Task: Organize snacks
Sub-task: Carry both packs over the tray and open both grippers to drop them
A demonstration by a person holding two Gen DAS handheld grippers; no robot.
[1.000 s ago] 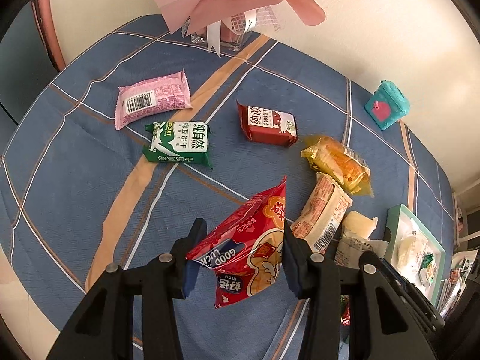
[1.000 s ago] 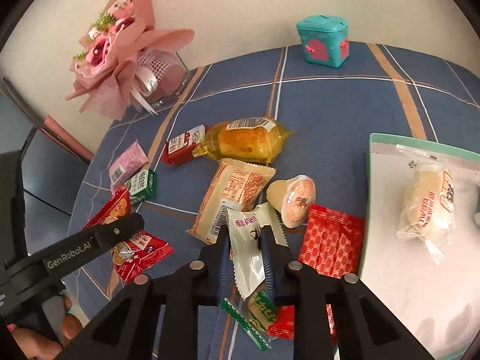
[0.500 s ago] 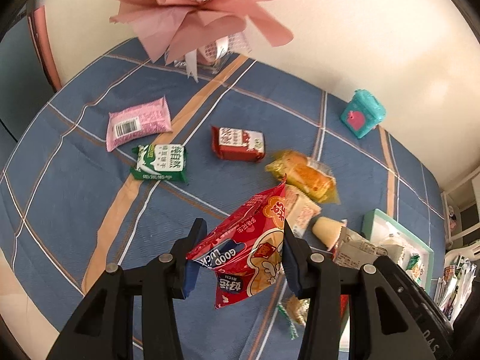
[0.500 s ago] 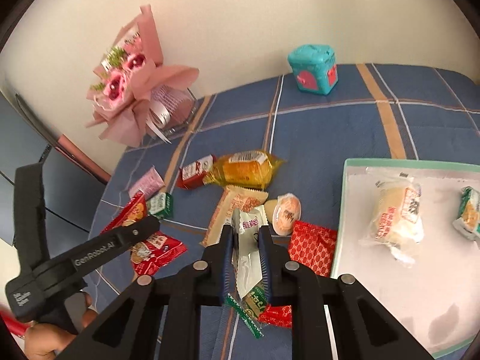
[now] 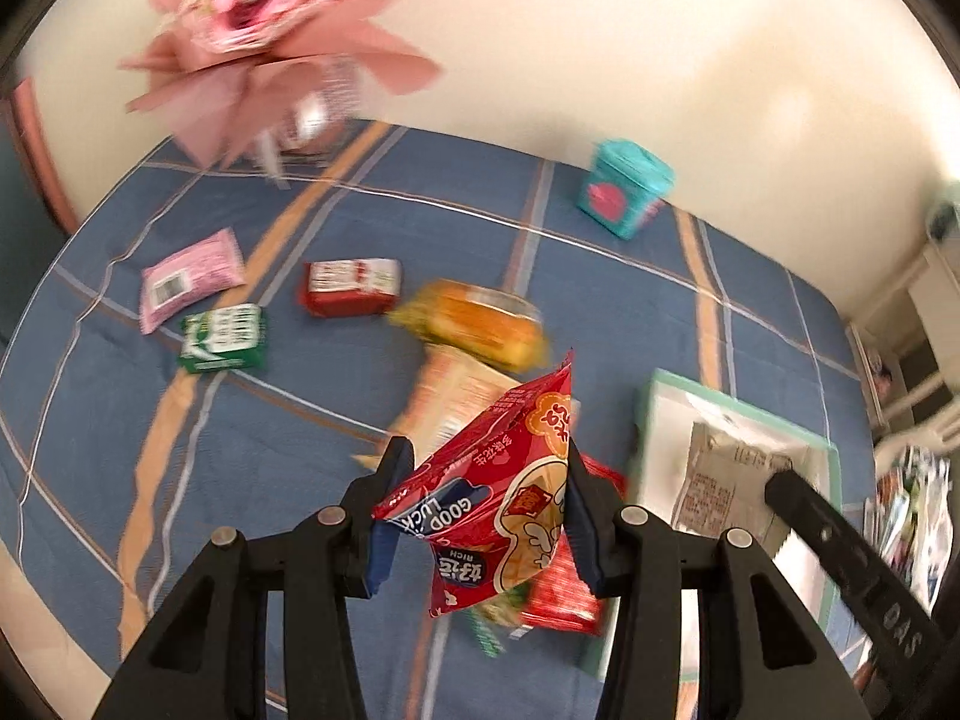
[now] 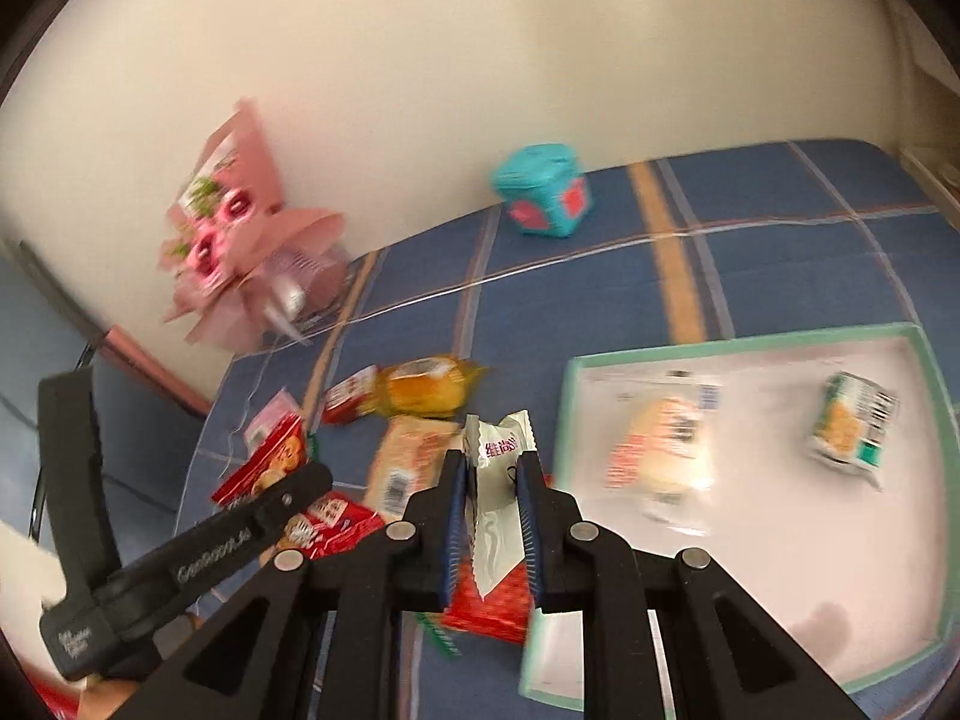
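My left gripper (image 5: 483,471) is shut on a red snack bag (image 5: 501,492) printed "GOOD LUCK", held in the air above the blue plaid tablecloth. My right gripper (image 6: 491,483) is shut on a slim white sachet (image 6: 498,480) with red lettering, also lifted. A white tray with a mint-green rim (image 6: 744,342) lies at the right and holds a round bun in clear wrap (image 6: 660,456) and a small green-and-white pack (image 6: 852,426). In the left wrist view the tray (image 5: 738,405) shows past the red bag. The left gripper's body (image 6: 180,552) shows in the right wrist view with the red bag (image 6: 264,468).
Loose snacks lie on the cloth: a pink pack (image 5: 189,279), a green carton (image 5: 225,339), a red carton (image 5: 351,285), an orange cake pack (image 5: 474,327), a beige biscuit pack (image 5: 456,402) and flat red packets (image 6: 492,600). A teal box (image 5: 624,189) and pink bouquet (image 5: 276,42) stand by the wall.
Both grippers have risen and swung right toward the tray, each keeping its packet. The tray fills more of the right wrist view, and the loose snacks have slid left and shrunk.
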